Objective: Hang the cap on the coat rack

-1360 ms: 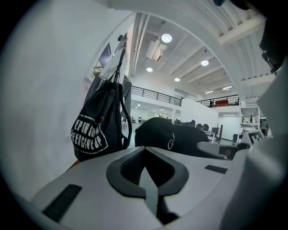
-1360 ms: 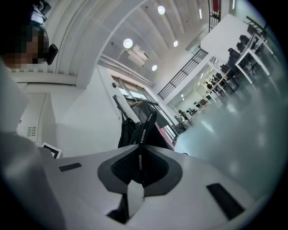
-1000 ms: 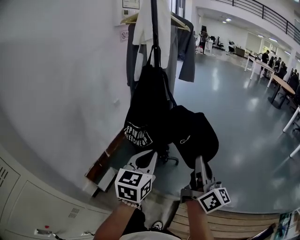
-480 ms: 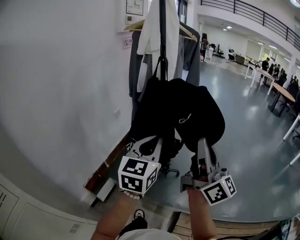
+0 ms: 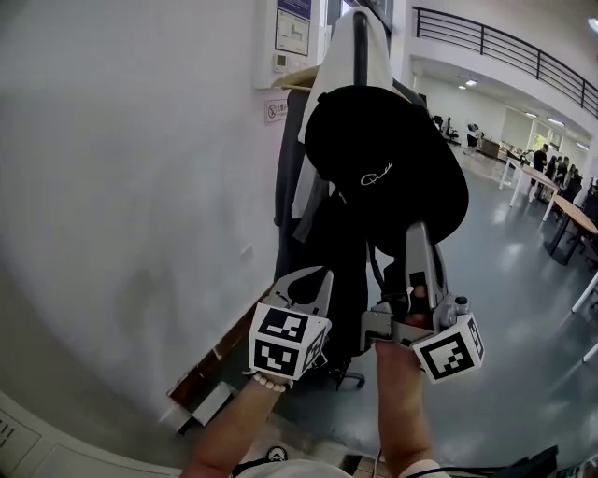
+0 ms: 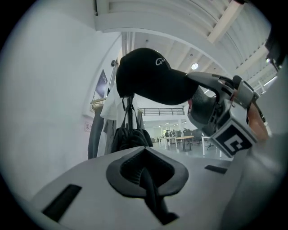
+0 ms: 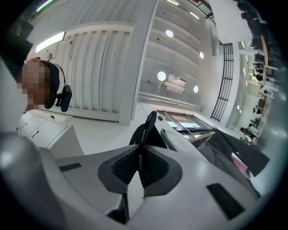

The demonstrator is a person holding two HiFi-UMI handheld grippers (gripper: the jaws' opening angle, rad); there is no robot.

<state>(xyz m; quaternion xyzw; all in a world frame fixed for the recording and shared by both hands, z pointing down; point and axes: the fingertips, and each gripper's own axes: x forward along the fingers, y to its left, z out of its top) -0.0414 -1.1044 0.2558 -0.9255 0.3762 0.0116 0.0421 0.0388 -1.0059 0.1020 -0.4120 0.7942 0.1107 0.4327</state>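
- R gripper (image 7: 140,167): your jaws are clamped on a thin black strap (image 7: 143,134) at the cap's edge. The strap reads "FASHION" in white caps along its length.
- L gripper (image 6: 145,174): your jaws are pressed together w/ nothing btw them. In the head view it sits just L of the R gripper and lower, apart from the cap.
- Each gripper's cube shows black-and-white square markers, no words.
- Cap (image 5: 388,159): black, held up from below by your R gripper at about the height of the garments on the rack. It carries a white script logo (image 5: 377,175), too small to read.
- Coat rack (image 5: 360,42): the dark pole rises right behind the cap's top edge in the head view. Can't tell if the cap touches it.
- On the rack: a white garment (image 5: 311,182), a grey coat (image 5: 288,177) and a black bag (image 6: 130,137) hanging lower down.
- L side is tight: the white wall (image 5: 140,187) is just beside the rack. It bears a framed notice (image 5: 292,28) and a small sign (image 5: 276,111), print unreadable.
- R side is open: grey floor (image 5: 523,280), w/ tables (image 5: 570,210) and people far off, and a railing (image 5: 505,47) above.
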